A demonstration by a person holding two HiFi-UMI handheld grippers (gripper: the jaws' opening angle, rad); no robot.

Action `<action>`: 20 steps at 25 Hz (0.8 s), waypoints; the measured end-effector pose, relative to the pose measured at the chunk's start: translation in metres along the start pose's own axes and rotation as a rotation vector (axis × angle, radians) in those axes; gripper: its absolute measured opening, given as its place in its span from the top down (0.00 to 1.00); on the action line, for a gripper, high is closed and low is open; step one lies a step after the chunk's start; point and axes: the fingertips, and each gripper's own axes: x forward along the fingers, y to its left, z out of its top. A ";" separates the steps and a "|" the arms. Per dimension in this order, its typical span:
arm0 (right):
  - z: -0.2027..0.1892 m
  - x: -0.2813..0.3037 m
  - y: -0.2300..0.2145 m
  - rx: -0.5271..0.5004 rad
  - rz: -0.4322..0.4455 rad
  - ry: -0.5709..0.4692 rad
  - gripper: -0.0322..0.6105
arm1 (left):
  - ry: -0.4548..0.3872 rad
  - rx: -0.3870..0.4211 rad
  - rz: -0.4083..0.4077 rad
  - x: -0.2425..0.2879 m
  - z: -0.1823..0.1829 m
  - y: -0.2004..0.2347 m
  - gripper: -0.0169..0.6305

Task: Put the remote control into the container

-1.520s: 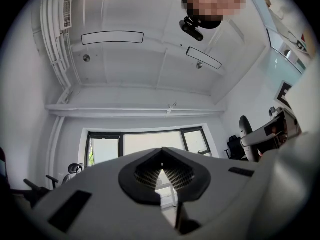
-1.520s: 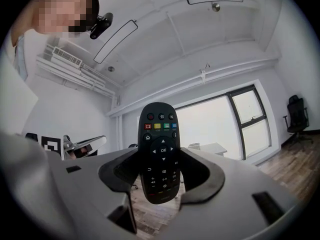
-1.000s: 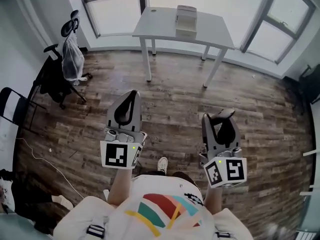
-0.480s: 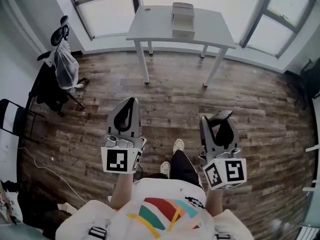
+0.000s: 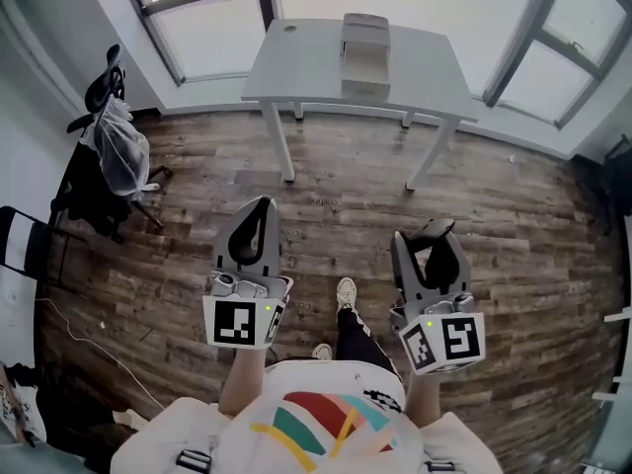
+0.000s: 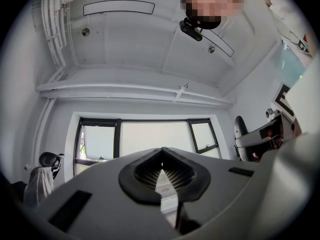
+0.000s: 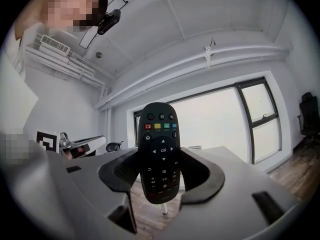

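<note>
Well short of the table (image 5: 296, 67), toward its left end, we hold our left gripper (image 5: 261, 207) with its jaws pressed together and empty. The container (image 5: 364, 52) stands on the table's middle. Well short of its right end, our right gripper (image 5: 437, 230) clamps the remote control (image 7: 160, 151) upright.

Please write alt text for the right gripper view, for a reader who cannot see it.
A black remote control stands upright, buttons toward the camera, gripped between the jaws of the right tool. Behind it is a large bright window.
</note>
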 end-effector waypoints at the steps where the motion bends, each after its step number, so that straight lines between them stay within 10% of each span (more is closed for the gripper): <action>1: -0.003 0.013 -0.007 0.002 0.004 0.013 0.58 | 0.003 -0.003 0.003 0.013 -0.003 0.002 0.96; 20: -0.016 0.191 -0.114 -0.022 0.048 0.112 0.58 | 0.028 -0.003 0.072 0.200 -0.052 0.039 0.96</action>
